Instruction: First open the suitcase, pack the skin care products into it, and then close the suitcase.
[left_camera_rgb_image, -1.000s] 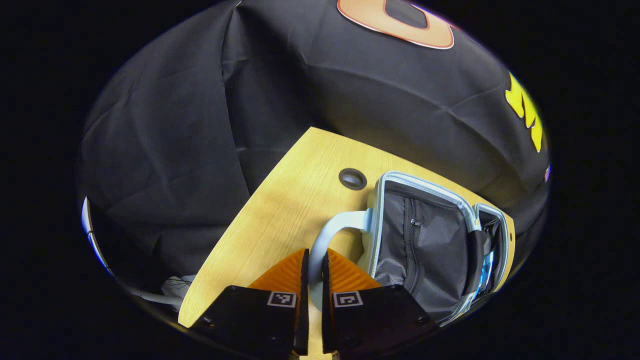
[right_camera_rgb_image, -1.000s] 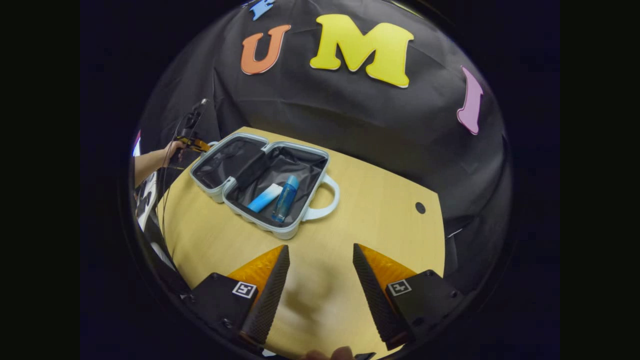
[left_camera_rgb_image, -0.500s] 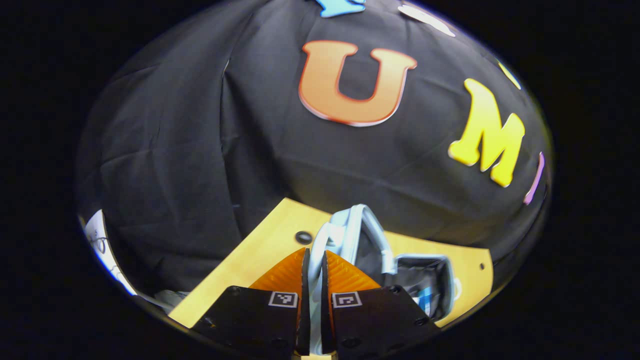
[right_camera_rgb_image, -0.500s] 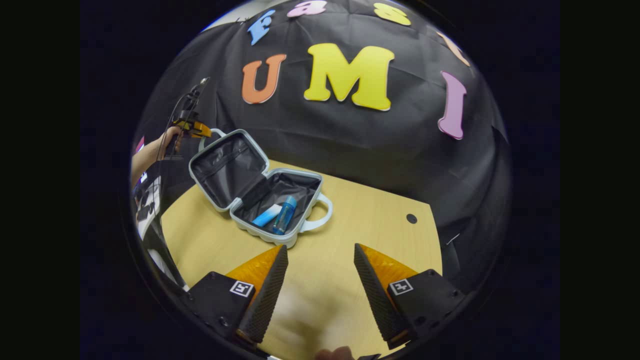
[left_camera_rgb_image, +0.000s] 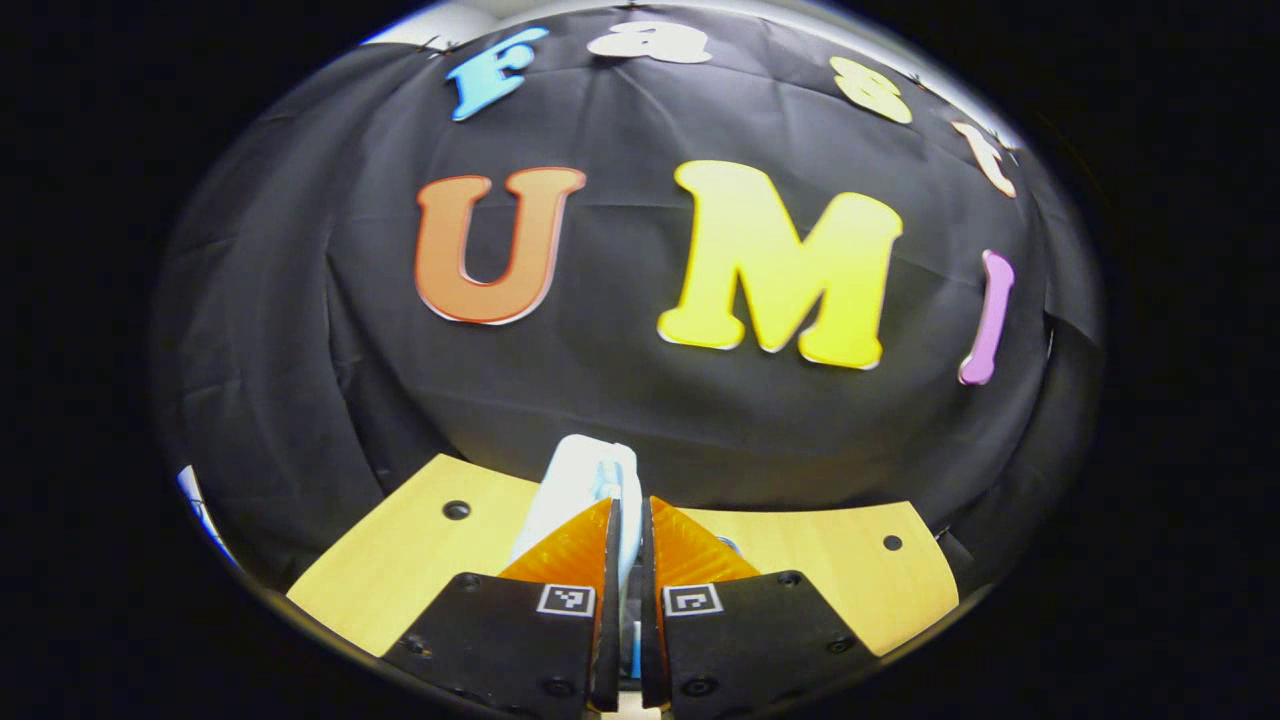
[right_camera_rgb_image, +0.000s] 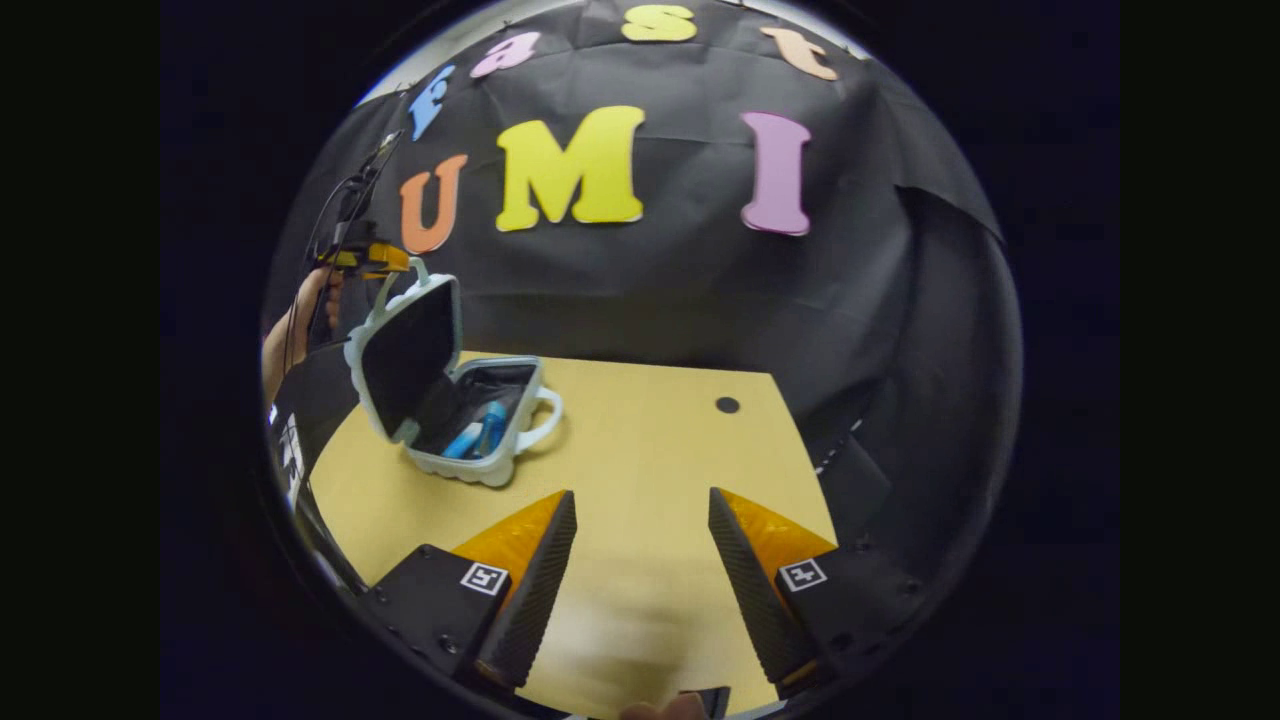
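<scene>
With its fingers pinched on the lid's handle, my left tool holds the suitcase lid raised near upright over the base on the bench. Two blue skin care items lie inside the base. My right tool hovers spread wide over bare bench, gripping nothing.
</scene>
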